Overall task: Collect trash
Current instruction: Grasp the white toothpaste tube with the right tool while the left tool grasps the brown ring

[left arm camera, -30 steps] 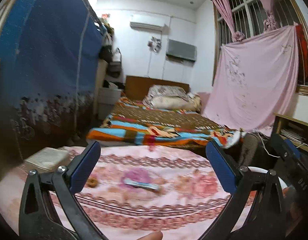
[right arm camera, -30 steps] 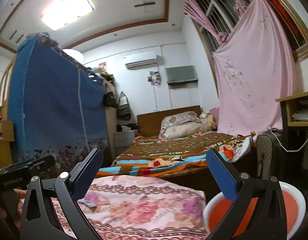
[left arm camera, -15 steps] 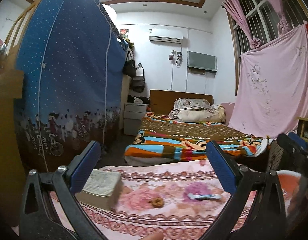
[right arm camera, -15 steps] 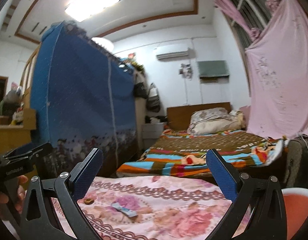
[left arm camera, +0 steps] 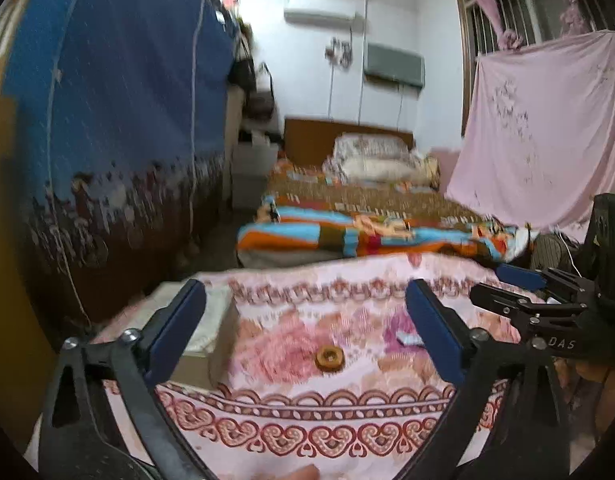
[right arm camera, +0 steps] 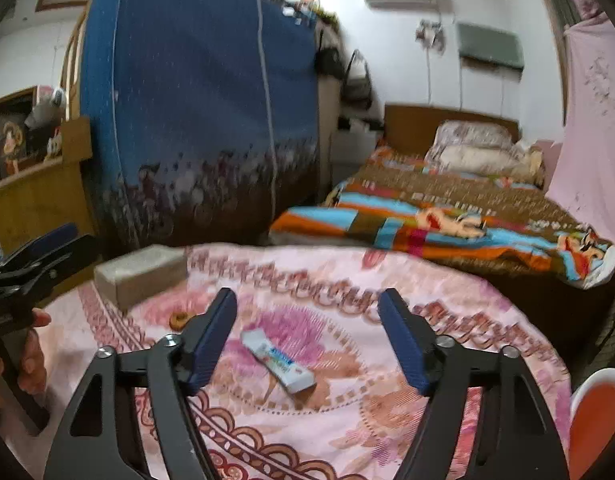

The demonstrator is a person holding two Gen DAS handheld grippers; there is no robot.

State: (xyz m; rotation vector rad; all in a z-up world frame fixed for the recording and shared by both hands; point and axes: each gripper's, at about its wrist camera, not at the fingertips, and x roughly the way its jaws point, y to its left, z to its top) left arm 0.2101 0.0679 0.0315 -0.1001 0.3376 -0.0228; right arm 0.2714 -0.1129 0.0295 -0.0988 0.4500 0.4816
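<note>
A white and blue wrapper (right arm camera: 277, 360) lies flat on the pink floral tablecloth (right arm camera: 447, 320). My right gripper (right arm camera: 307, 298) hovers just over it, jaws closing, and the wrapper shows in the gap with neither pad touching it. A small brown ring (left arm camera: 329, 358) rests on the cloth in front of my left gripper (left arm camera: 305, 292), whose jaws are wide, closing a little, with nothing between them. In the left wrist view the wrapper (left arm camera: 405, 338) peeks out beside the right finger. The right gripper (left arm camera: 503, 286) reaches in from the right there.
A thick pale book (right arm camera: 141, 274) lies at the table's far left. A red basin with a white rim (right arm camera: 599, 412) stands at the lower right. Beyond the table are a bed with a striped blanket (right arm camera: 447, 220) and a blue wardrobe (right arm camera: 207, 120). A hand (right arm camera: 31, 348) holds the left gripper (right arm camera: 39, 252).
Both grippers swung left and tipped down toward the table. The right jaws narrowed, and the wrapper now lies between them. The left jaws narrowed slightly, and the brown ring sits centred ahead.
</note>
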